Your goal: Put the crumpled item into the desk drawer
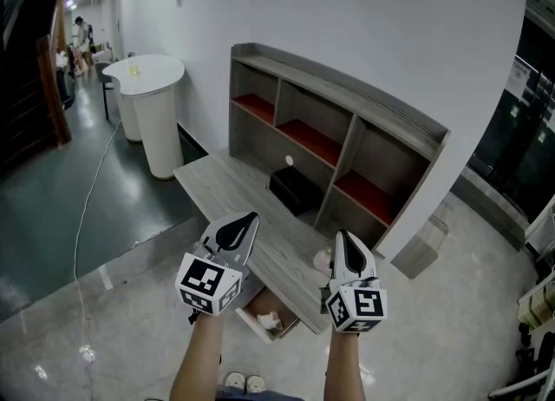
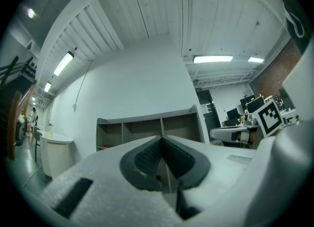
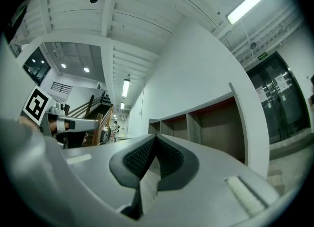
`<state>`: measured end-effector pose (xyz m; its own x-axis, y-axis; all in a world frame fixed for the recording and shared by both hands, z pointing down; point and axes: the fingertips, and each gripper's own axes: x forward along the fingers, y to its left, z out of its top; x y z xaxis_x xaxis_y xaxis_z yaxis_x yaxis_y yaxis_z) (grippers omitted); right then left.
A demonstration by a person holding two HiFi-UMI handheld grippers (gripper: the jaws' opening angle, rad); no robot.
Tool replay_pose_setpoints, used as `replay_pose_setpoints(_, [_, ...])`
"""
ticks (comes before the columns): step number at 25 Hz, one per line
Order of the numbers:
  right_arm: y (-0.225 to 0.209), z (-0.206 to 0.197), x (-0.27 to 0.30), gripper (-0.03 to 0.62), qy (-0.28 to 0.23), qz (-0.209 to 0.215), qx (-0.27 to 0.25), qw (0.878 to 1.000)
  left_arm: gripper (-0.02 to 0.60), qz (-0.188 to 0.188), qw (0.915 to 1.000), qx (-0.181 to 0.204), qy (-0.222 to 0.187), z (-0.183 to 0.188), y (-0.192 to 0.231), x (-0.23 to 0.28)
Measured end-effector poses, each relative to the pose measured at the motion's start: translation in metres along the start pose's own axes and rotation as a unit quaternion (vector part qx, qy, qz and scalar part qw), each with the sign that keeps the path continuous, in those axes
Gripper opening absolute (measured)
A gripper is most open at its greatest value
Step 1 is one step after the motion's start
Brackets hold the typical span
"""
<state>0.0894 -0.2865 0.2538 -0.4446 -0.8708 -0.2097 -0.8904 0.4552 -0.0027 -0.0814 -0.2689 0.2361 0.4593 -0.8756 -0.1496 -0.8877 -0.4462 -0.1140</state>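
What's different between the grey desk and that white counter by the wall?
The desk is grey wood-grain and straight-edged; the counter is white with a rounded top. The desk carries a shelf unit and has an open drawer; the counter shows neither. Both stand against the white wall.

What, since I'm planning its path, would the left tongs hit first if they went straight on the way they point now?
Probably the grey shelf unit at the back of the desk, near an upright divider between its compartments. The shut left tongs aim at it; depth is unclear.
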Motion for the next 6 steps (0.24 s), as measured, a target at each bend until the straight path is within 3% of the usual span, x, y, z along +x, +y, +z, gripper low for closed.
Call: replay_pose_setpoints(6, [0.0020,-0.0006,0.0034,0.011,-0.001,0.003,-0.001,1.000,0.005,0.003,1.0000,-0.003,0.000,-0.0021,0.0037,-0.0002])
